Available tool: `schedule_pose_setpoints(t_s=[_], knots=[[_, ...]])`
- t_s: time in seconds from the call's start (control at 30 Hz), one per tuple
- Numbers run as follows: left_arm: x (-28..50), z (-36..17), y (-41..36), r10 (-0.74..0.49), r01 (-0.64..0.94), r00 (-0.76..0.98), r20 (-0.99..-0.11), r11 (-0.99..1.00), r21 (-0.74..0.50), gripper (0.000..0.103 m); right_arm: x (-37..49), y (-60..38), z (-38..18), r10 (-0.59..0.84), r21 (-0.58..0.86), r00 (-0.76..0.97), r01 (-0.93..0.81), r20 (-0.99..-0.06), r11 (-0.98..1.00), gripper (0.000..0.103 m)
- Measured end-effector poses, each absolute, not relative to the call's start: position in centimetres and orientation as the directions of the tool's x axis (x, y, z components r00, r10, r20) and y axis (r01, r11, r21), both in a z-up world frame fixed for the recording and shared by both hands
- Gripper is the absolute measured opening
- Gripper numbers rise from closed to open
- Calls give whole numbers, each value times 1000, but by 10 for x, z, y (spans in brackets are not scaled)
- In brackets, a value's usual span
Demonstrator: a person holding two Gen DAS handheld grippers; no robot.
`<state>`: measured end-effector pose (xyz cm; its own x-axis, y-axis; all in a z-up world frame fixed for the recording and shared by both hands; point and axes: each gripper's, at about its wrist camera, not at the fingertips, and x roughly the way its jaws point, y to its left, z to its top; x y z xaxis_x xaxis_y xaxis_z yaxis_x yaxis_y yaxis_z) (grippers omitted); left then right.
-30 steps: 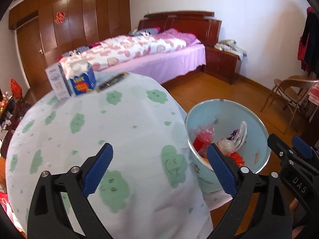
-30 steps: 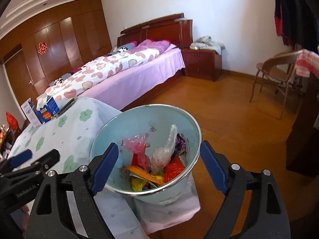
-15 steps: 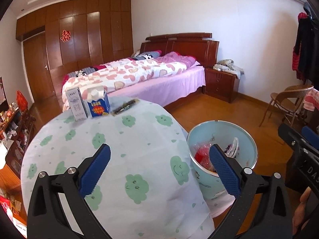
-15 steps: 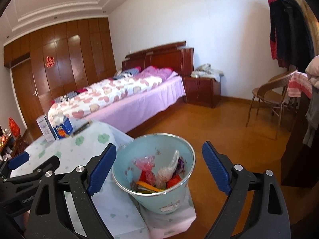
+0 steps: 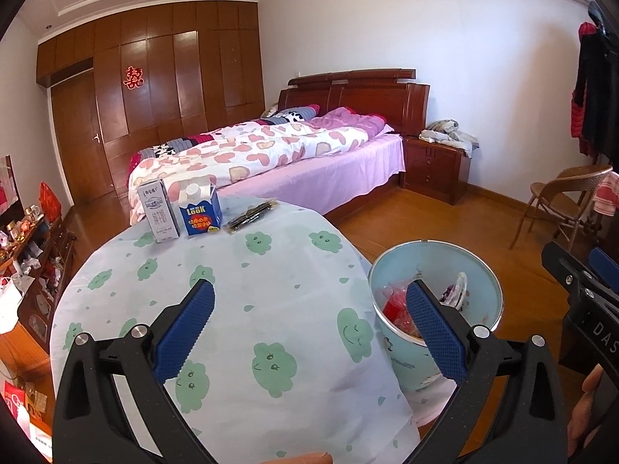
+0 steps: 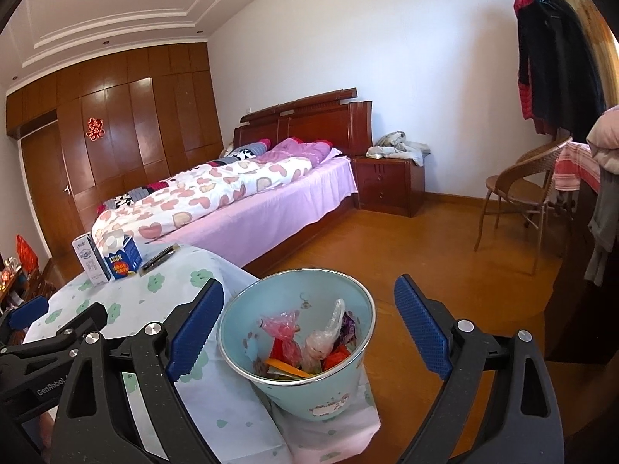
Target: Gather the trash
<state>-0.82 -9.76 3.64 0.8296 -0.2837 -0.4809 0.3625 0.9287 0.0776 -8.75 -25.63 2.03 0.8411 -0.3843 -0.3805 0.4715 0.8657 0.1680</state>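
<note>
Jaws of both your grippers spread, empty. Bin holds wrappers; cartons, dark packet left on tabletop.

so the count: two cartons on the table, one white and grey carton and one blue carton right beside it, plus one dark flat packet just next to those. one round table with the green-cloud cloth. one pale blue bin, with several bits of trash inside, at least one pink bag and one clear bag, rest too jumbled to count. two grippers: left gripper, right gripper. one bed, one nightstand, one chair.
</note>
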Motion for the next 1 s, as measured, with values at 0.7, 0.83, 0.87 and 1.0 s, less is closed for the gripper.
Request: schedule_pose_setpoints(t_s=[0.7,0.83,0.87,1.0], knots=[[-9,37,-99,-275,355,836,-474,931,87,97,-87,-263,16,-383,178,837,477,-391,861,88],[-9,37,-99,-273,352,838,-472,932,87,97,-87,-263,16,-384,177,837,478,-391,861,88],[-9,37,-99,-272,352,838,-472,932,87,97,-87,-262,16,-385,177,836,478,-390,860,88],[-9,37,-100,-271,352,841,-469,931,93,97,-88,-263,16,-385,176,836,478,-390,860,88]])
